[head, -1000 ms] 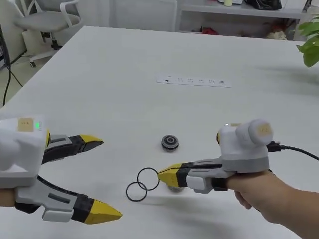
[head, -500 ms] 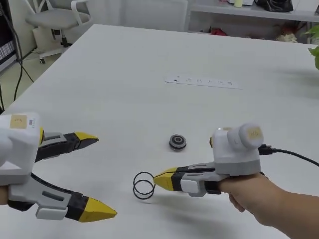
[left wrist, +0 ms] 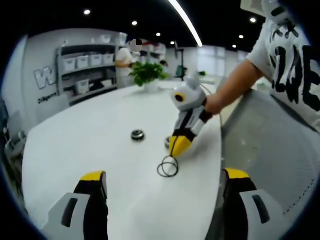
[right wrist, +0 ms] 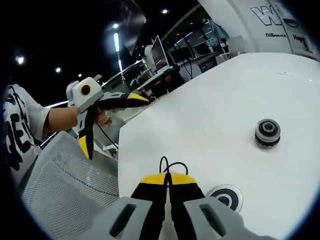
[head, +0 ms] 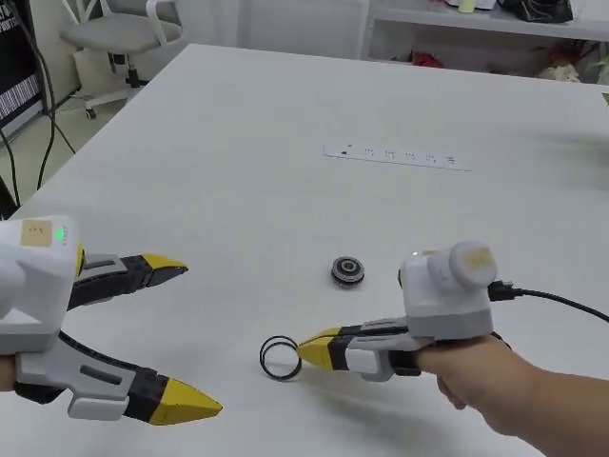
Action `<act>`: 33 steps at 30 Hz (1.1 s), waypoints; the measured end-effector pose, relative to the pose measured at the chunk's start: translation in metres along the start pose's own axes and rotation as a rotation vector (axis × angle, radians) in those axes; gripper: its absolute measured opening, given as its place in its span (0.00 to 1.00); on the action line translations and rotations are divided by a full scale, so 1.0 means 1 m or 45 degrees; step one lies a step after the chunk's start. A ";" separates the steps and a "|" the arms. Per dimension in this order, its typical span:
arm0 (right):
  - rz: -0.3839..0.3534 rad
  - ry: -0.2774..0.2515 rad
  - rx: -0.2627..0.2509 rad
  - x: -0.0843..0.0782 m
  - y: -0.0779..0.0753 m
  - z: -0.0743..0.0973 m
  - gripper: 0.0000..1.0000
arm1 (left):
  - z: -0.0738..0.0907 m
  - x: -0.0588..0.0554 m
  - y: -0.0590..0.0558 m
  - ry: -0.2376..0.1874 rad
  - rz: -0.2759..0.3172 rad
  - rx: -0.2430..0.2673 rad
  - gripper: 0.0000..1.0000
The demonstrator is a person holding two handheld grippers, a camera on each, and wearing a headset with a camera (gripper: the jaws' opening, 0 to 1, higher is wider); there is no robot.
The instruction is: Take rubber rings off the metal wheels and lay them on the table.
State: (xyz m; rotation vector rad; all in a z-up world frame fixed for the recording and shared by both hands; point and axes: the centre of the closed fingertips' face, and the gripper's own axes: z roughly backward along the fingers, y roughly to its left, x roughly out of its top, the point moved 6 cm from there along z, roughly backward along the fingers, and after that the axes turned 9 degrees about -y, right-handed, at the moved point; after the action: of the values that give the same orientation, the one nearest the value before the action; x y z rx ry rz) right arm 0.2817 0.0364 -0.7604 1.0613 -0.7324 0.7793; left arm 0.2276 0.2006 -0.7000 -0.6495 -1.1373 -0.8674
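Two thin black rubber rings (head: 279, 358) lie almost stacked on the white table (head: 238, 152). My right gripper (head: 306, 350) is shut, its yellow tips pinching the edge of one ring (right wrist: 172, 165). A bare metal wheel (head: 348, 270) stands behind it. A second wheel (right wrist: 225, 196) lies flat just beside the right jaws. My left gripper (head: 181, 335) hovers open to the left of the rings, with nothing between its jaws. From the left gripper (left wrist: 165, 185), the rings (left wrist: 168, 167) lie ahead with the right gripper (left wrist: 179, 146) behind them and a wheel (left wrist: 137, 134) beyond.
A white power strip (head: 397, 155) lies across the far middle of the table. An office chair (head: 114, 38) stands off the far left corner. A cable (head: 557, 300) trails from the right gripper. The table's near edge runs close under both grippers.
The right gripper has slid left and nearer with its ring, so the two rings, which overlapped only partly, now lie almost one over the other. The left gripper stays open.
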 end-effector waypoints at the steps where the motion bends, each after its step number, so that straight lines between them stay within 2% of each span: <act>1: -0.002 0.001 -0.001 0.000 0.000 0.000 0.00 | 0.000 0.000 0.000 0.001 0.001 0.000 0.98; 9: -0.015 -0.005 -0.030 -0.001 -0.005 0.000 0.00 | 0.000 -0.005 0.000 0.014 0.014 0.000 0.97; 21: 0.030 -0.007 -0.069 -0.001 -0.009 0.000 0.01 | -0.003 -0.007 -0.002 0.032 0.025 -0.010 0.96; 33: 0.078 -0.005 -0.060 0.000 -0.007 -0.001 0.08 | -0.004 -0.008 -0.002 0.045 0.029 -0.015 0.96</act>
State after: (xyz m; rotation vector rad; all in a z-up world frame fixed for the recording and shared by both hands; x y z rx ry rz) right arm 0.2872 0.0353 -0.7641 1.0023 -0.7857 0.8087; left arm 0.2264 0.1982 -0.7085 -0.6532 -1.0919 -0.8634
